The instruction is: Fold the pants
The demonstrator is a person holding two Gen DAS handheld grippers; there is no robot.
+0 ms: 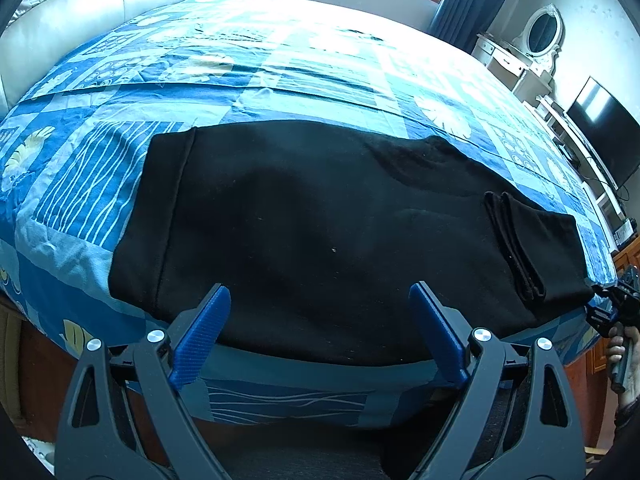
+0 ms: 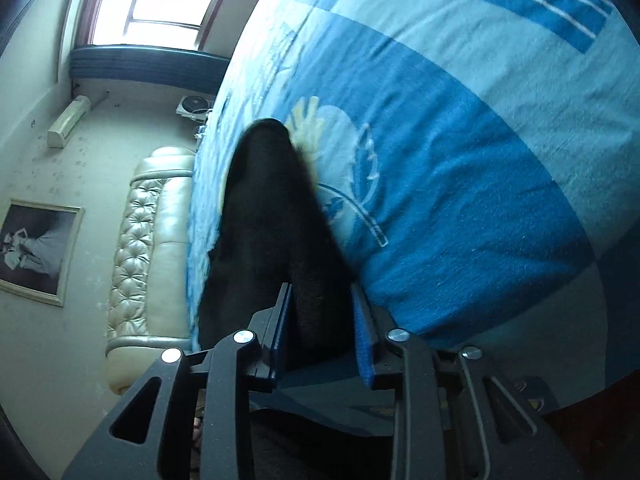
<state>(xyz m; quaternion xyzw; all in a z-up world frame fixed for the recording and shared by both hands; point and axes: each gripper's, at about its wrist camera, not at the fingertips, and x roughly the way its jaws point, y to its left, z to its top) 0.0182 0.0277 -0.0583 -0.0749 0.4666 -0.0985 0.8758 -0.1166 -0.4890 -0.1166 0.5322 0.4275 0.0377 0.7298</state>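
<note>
- The black pants (image 1: 304,216) lie flat on the blue patterned bed cover (image 1: 256,80), close to the near edge of the bed.
- Their long way runs side to side. The waistband end (image 1: 160,216) is on the left, and the leg ends (image 1: 532,248) are on the right, already doubled over the top.
- The left gripper (image 1: 320,332) hangs just in front of the middle of the pants. Its two blue fingers (image 1: 204,336) are spread wide apart and hold nothing. The pants sit straight ahead of it, just past the tips.
- The right gripper (image 2: 324,332) is at the far right end of the pants. Its fingers are squeezed onto a thick bunch of the black cloth (image 2: 272,216), and the rest of the pants stretches away from it.
- So the right gripper is the one touching the pants. It looks ready to carry its end over toward the left, while the left one may need to grab or hold the cloth down.
</note>
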